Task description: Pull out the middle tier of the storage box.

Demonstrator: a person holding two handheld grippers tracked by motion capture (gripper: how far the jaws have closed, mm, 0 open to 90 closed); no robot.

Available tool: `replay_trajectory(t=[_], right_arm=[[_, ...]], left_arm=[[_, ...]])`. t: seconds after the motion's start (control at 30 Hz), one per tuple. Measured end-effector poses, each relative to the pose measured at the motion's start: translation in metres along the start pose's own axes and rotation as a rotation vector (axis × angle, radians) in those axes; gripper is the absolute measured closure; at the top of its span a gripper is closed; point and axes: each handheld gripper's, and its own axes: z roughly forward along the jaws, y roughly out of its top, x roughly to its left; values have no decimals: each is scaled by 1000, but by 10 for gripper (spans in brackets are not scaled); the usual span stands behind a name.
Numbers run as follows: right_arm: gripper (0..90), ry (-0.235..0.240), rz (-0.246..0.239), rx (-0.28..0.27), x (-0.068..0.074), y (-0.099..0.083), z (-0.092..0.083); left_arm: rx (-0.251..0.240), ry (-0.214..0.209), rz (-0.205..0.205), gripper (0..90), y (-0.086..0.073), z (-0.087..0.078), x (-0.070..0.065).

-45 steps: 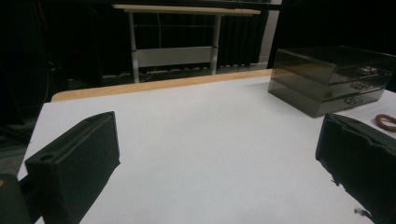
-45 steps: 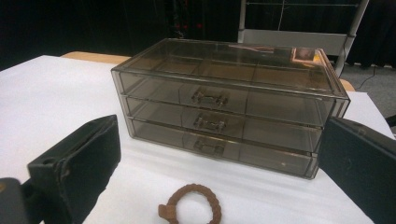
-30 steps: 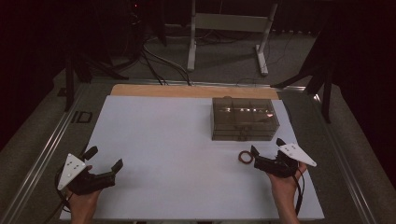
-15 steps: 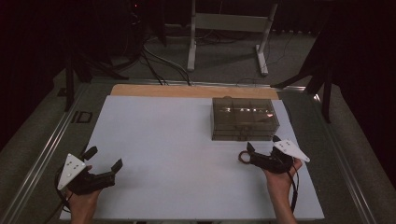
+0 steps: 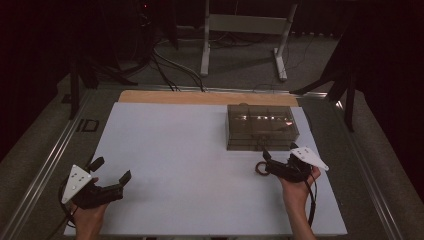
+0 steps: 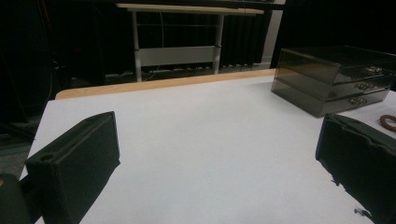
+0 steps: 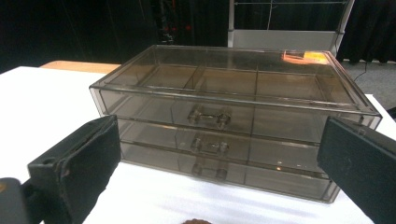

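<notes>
Ring (image 5: 261, 169): small, brown, lies flat on the white desk (image 5: 190, 165), just left of the right gripper's (image 5: 279, 159) fingers and just in front of the drawer box (image 5: 261, 127). In the right gripper view only its top edge (image 7: 197, 221) shows at the bottom, between the two fingers and nearer than the box. Not held by anything.

Right gripper: fingers spread wide, nothing between them. Aimed at the front of the drawer box (image 7: 224, 121), which stands just beyond the fingertips; the box is smoked clear plastic, three drawers stacked, each with a small clear handle, all pushed in. Whether a fingertip touches the ring cannot be told from the high view.

Left gripper (image 5: 111, 170): fingers spread wide, empty, over bare desk near the front left corner. Well apart from ring and box. In the left gripper view the box (image 6: 334, 77) sits far off beyond the right-hand finger, and the ring (image 6: 388, 122) shows just above that finger, at the frame's edge.

Beyond the desk's far wooden edge: a white table frame (image 5: 245, 30) on the floor.
</notes>
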Motion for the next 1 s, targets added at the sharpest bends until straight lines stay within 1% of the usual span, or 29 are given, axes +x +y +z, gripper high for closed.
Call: replay_trajectory(t=[0.17,0.57,0.83,1.0], right_arm=[[0,-4,10,1,2,1,5],[0,-11,9,9,3,2,14],[0,-28,12,21,2,1,25],[0,-37,2,29,3,-1,30]], left_arm=[[0,0,0,12,0,0,0],[1,-1,0,11,0,0,0],[4,0,4,11,0,0,0],[4,0,3,11,0,0,0]])
